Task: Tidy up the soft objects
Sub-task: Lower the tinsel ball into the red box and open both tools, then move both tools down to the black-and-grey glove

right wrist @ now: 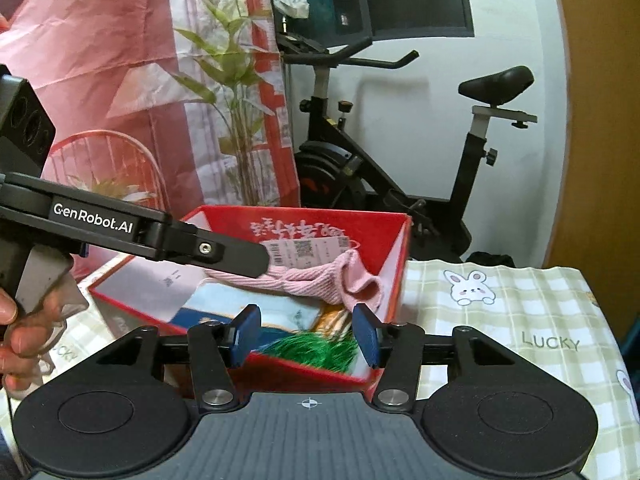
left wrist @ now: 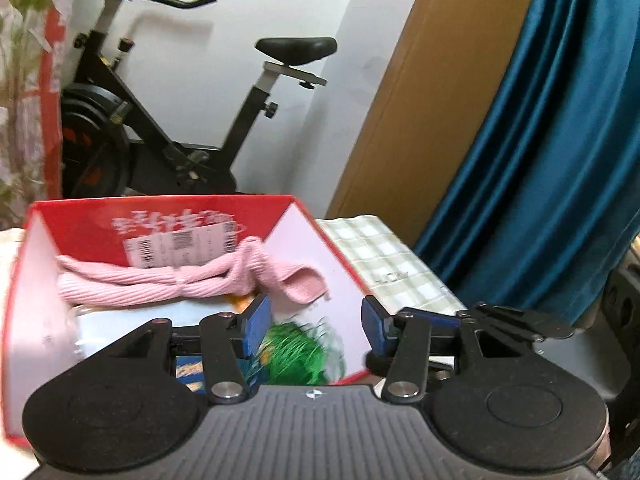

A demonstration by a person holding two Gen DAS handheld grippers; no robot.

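Fingers (left wrist: 256,334) apart — pink knit (left wrist: 176,284) lengthwise across red box (left wrist: 72,210)

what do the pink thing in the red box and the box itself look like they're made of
Pink item: soft ribbed knit fabric, matte; fine parallel ribs show and it slumps over the contents. Probably a sock or sleeve, with a paper tag. Red box: looks like coated cardboard, with thin stiff walls, red outside, white inside, slightly glossy.
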